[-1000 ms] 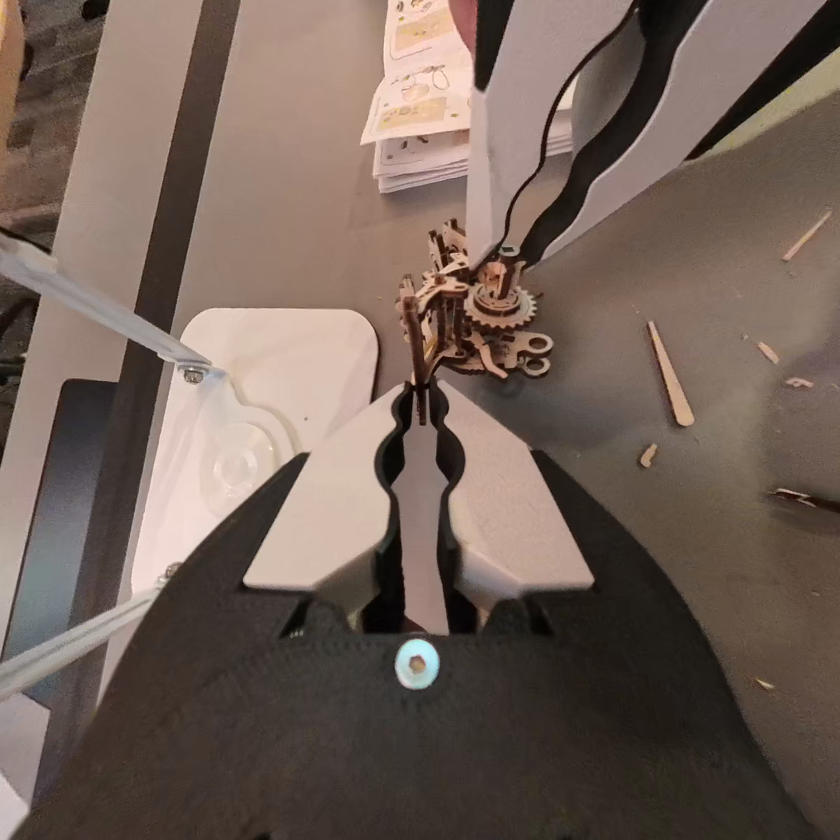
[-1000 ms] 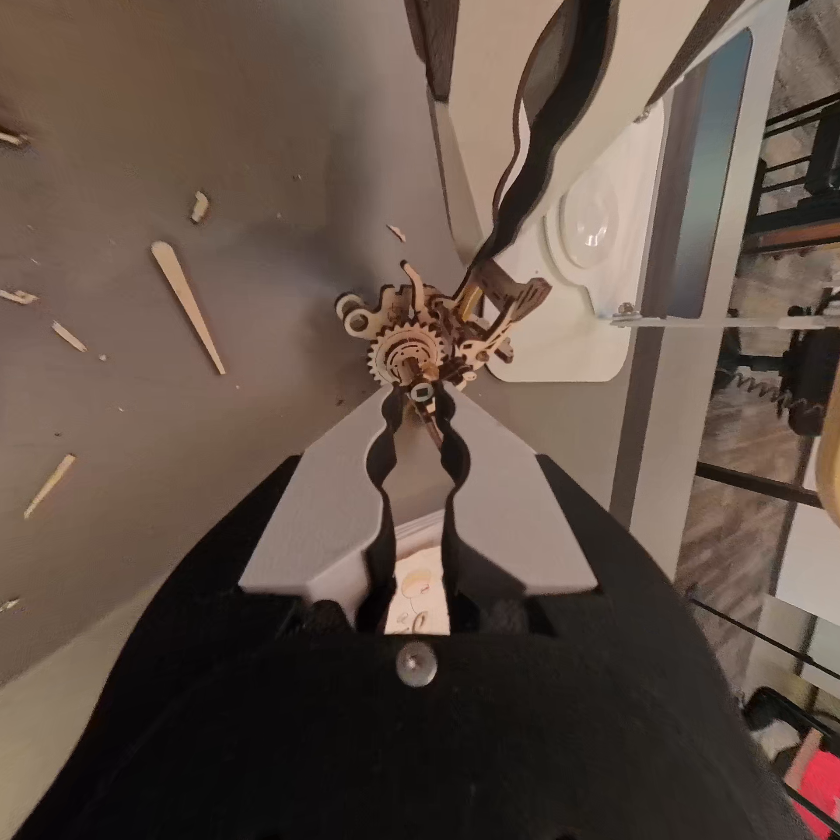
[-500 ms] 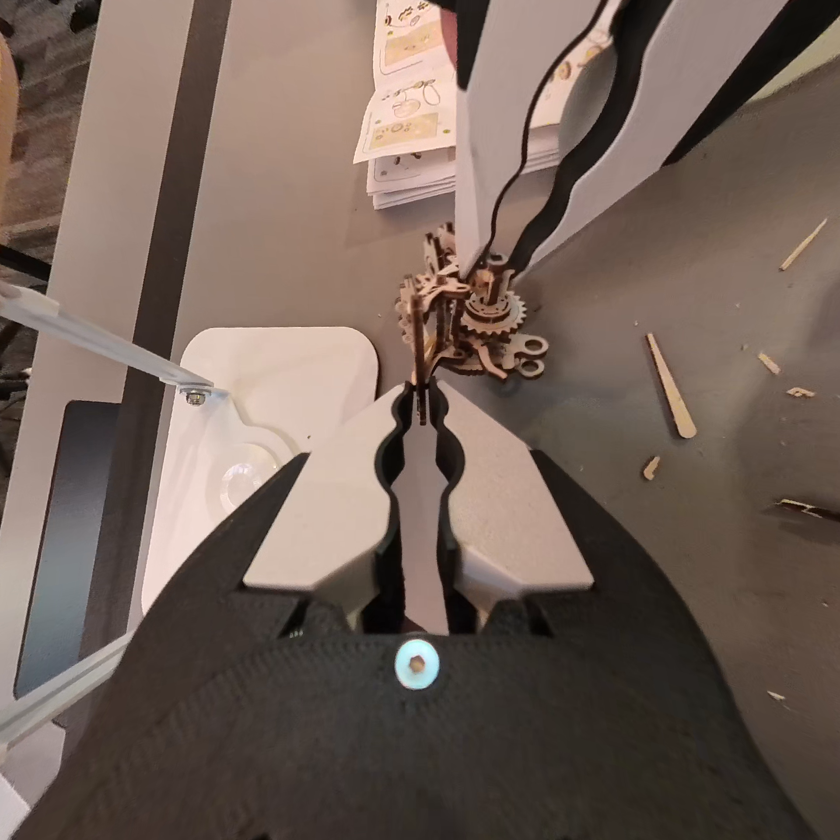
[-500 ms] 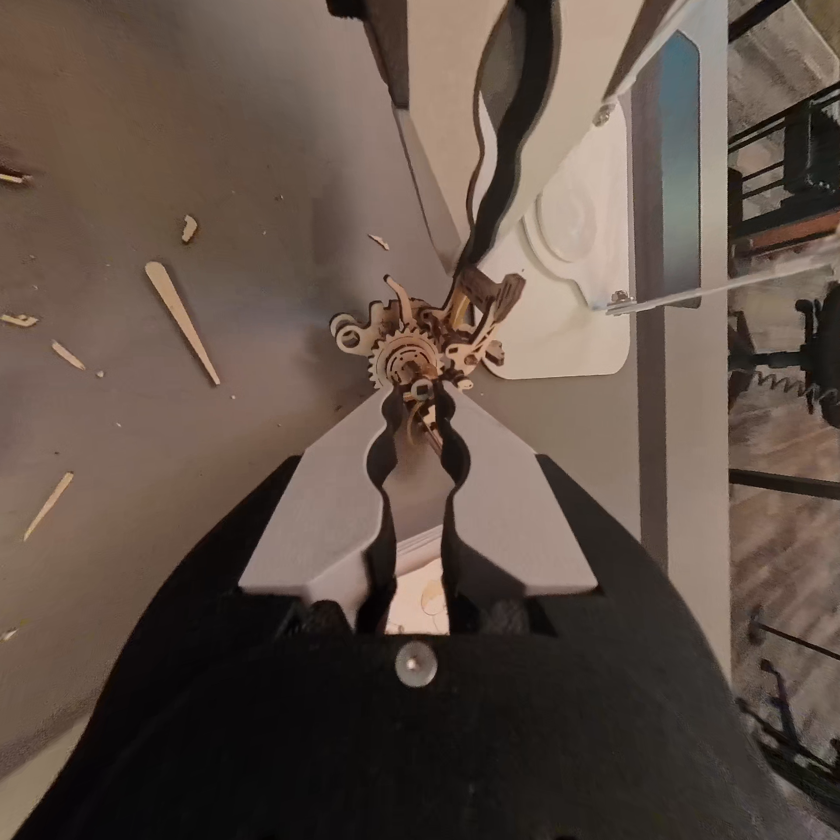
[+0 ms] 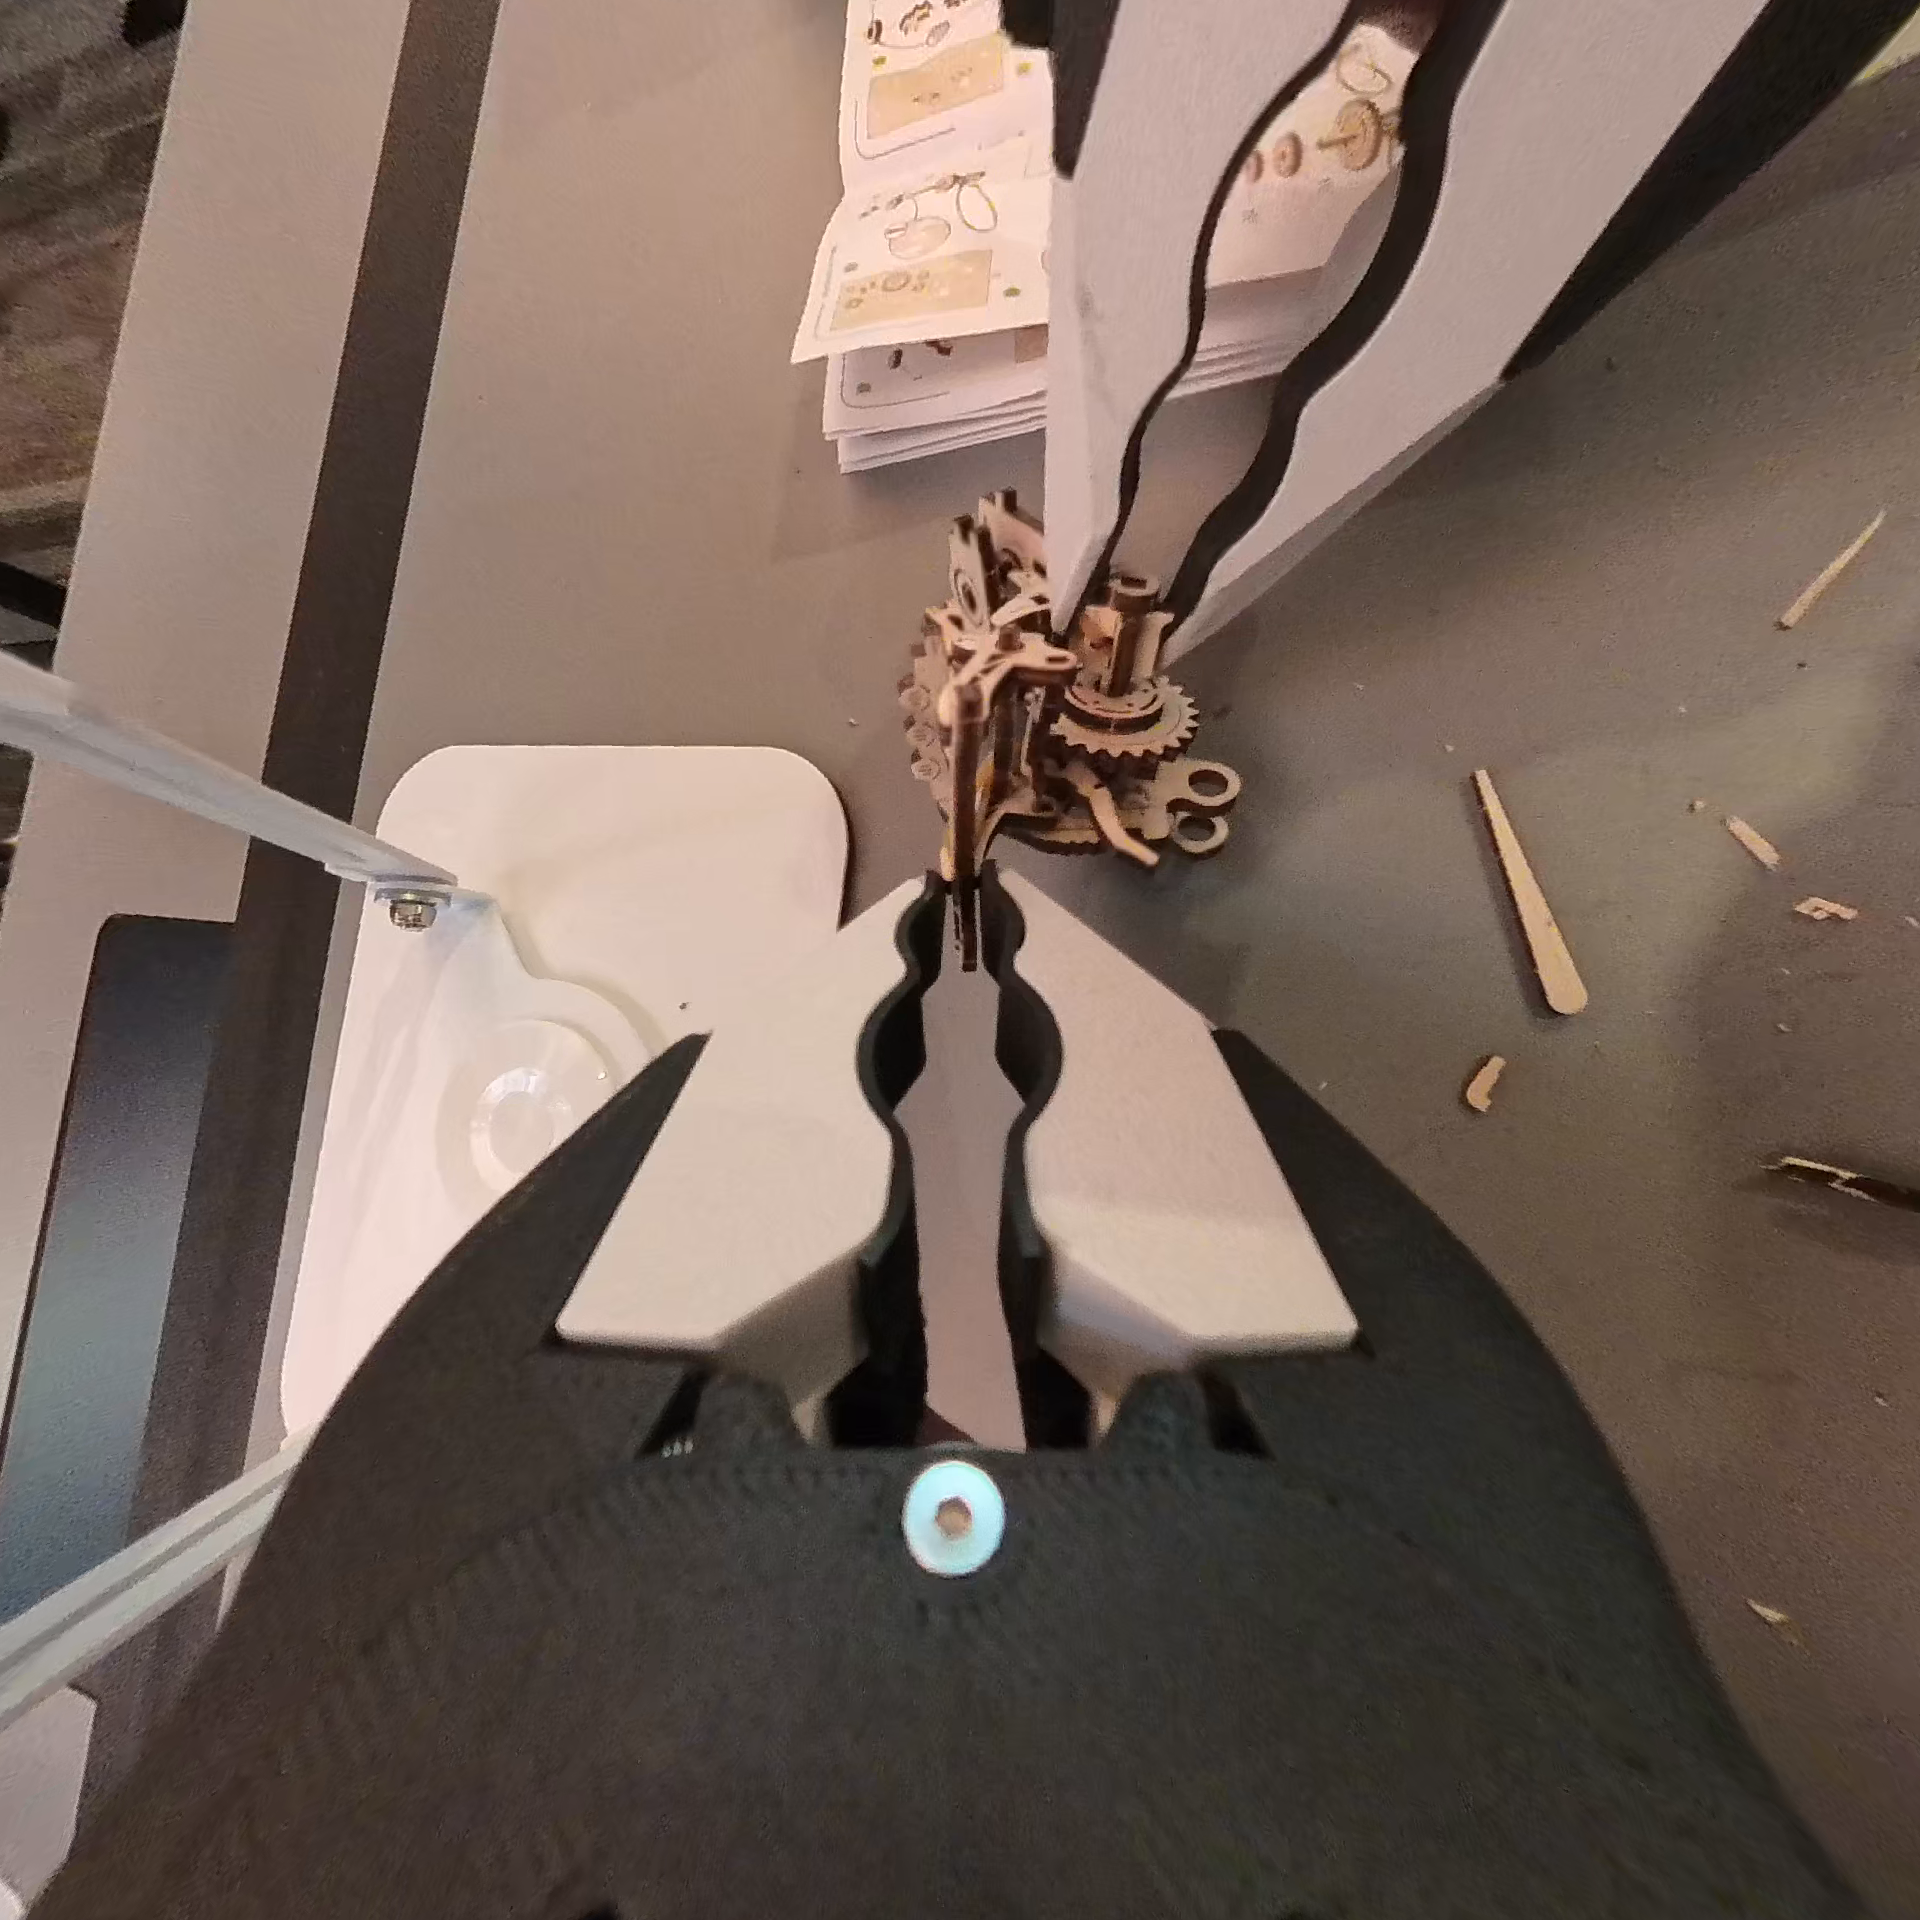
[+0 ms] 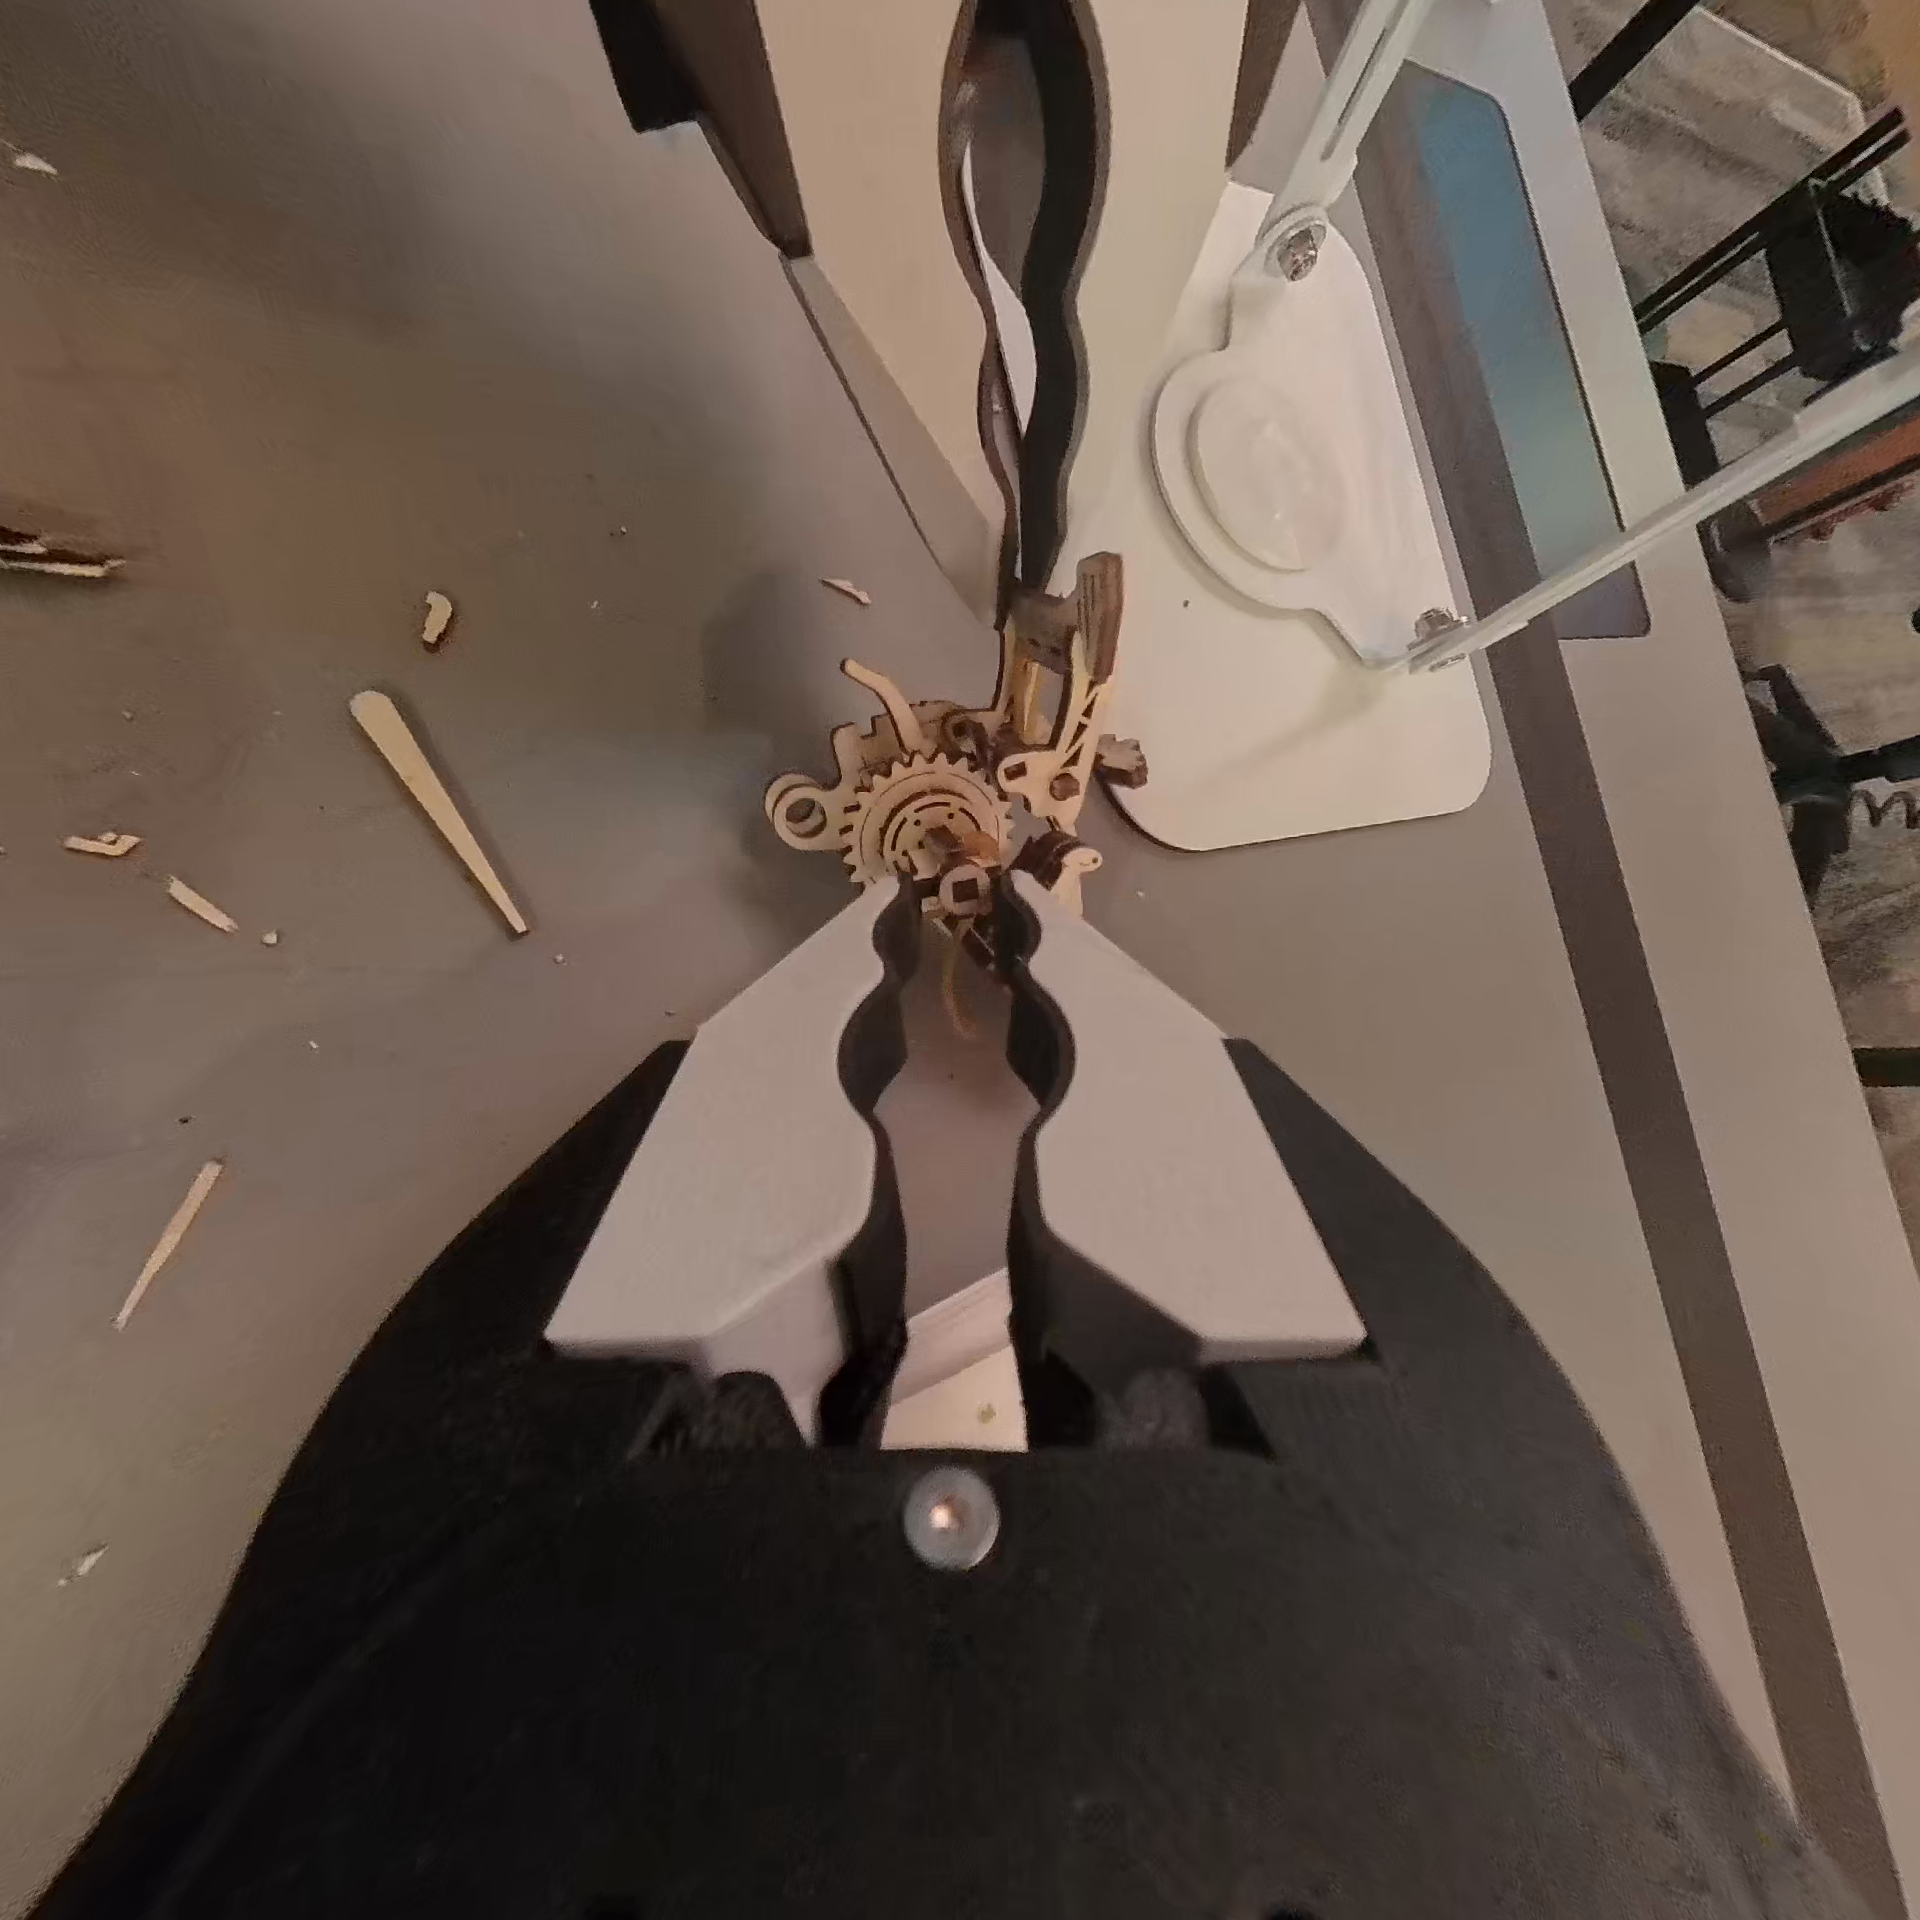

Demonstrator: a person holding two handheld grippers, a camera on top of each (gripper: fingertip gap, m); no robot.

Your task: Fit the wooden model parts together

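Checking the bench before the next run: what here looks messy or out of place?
Wood offcuts litter the grey table right of the wooden model: a long tapered sliver, a small hooked piece and several splinters. The model itself stands upright, held by both grippers.

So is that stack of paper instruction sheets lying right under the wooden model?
No: in the left wrist view the instruction sheets lie farther back on the table, apart from the wooden model.
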